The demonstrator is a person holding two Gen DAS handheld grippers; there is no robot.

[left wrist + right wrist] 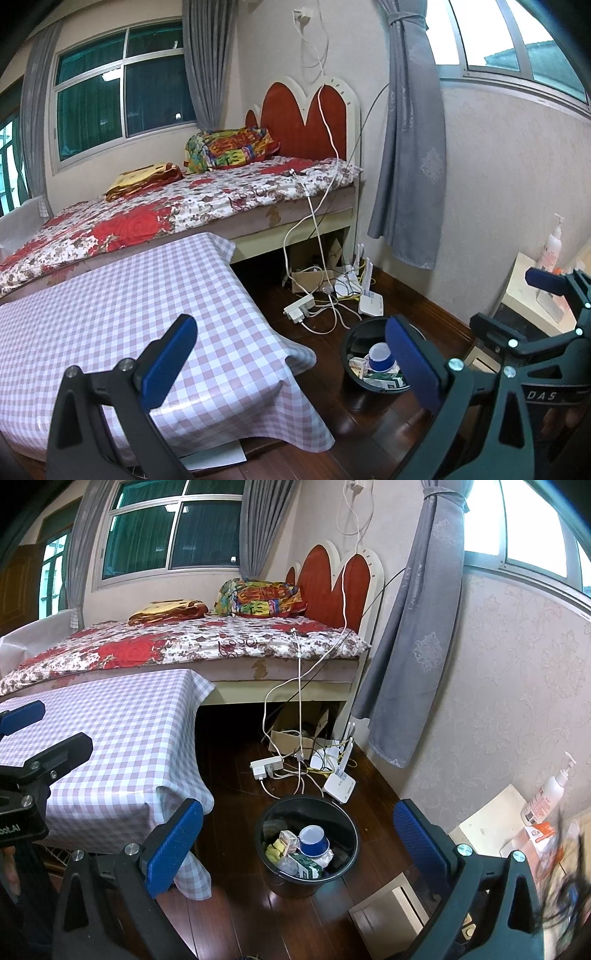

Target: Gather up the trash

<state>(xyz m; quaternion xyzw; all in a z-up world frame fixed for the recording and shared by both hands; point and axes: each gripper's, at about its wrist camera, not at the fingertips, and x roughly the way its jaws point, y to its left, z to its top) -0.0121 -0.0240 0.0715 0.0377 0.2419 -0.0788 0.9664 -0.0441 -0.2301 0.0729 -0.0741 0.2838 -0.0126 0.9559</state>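
A black bin [345, 843] stands on the dark wood floor and holds trash: a blue and white cup [313, 840], a green carton [306, 866], a small box and yellow scraps. The bin also shows in the left wrist view [349, 354], partly behind a finger. My right gripper [298, 843] is open and empty above the bin. My left gripper [290, 356] is open and empty over the edge of the checked tablecloth [122, 295]. The right gripper also shows in the left wrist view [517, 306]; the left gripper also shows in the right wrist view [44, 731].
A bed [177, 199] with a floral cover stands behind the table. A power strip [266, 766], cables, a router [339, 784] and a cardboard box lie on the floor by the bed. A low cabinet [487, 823] with a pump bottle [546, 794] is at the right.
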